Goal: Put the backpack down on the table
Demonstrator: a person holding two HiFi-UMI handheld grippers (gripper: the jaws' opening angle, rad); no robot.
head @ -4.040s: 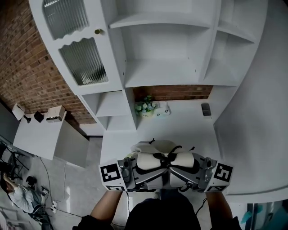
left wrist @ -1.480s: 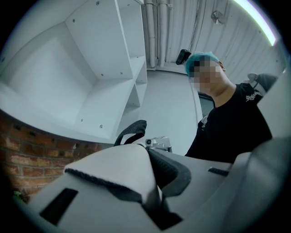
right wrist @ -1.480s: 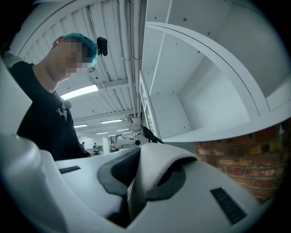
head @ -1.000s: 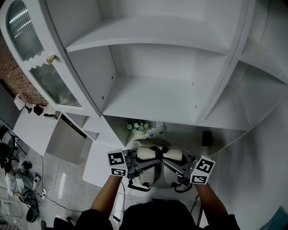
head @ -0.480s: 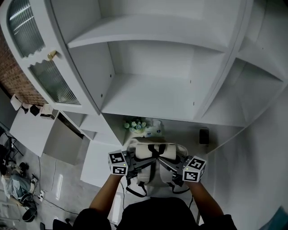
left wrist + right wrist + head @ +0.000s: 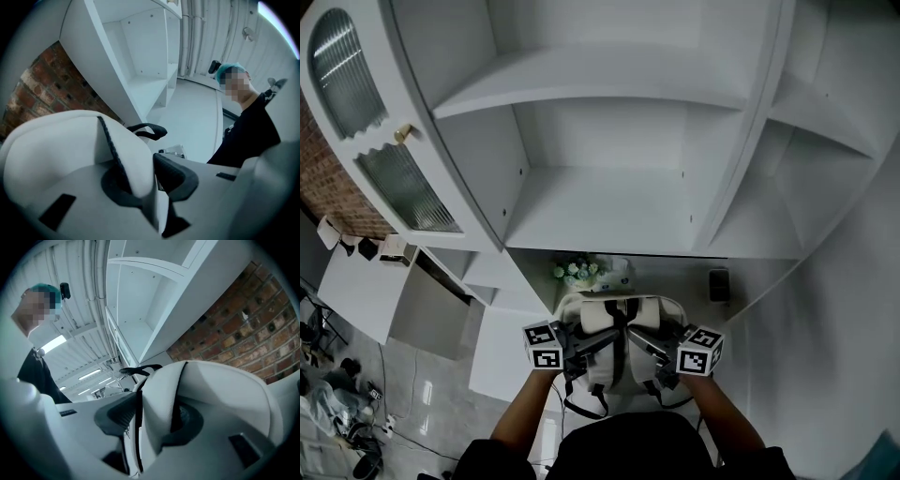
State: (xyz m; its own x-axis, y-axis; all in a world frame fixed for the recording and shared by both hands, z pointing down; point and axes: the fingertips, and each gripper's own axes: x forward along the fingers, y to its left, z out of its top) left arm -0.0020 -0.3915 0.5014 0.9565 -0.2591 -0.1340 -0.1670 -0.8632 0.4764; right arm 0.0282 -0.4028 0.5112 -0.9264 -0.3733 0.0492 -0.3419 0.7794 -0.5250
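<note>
A white backpack (image 6: 619, 323) with black trim stands on the white table (image 6: 675, 278) under the shelves. My left gripper (image 6: 581, 347) is at its left shoulder strap and my right gripper (image 6: 653, 347) at its right one. In the left gripper view the padded white strap (image 6: 70, 145) fills the gap of the left gripper (image 6: 143, 183); both pads touch it while the jaws are opening. In the right gripper view the other strap (image 6: 215, 385) lies between the opening jaws of the right gripper (image 6: 150, 420), against one pad only, with a dark slit beside the other. The black top handle (image 6: 147, 131) (image 6: 140, 370) arches beyond.
White shelves (image 6: 600, 202) rise right behind the backpack, with a glass-fronted cabinet door (image 6: 398, 173) at the left. A small flower pot (image 6: 577, 272) and a dark flat object (image 6: 718, 284) sit at the table's back. The person's dark sleeves (image 6: 722, 422) fill the foreground.
Both grippers and the backpack have sunk slightly and come closer to the person. More of the backpack's top shows beyond the grippers.
</note>
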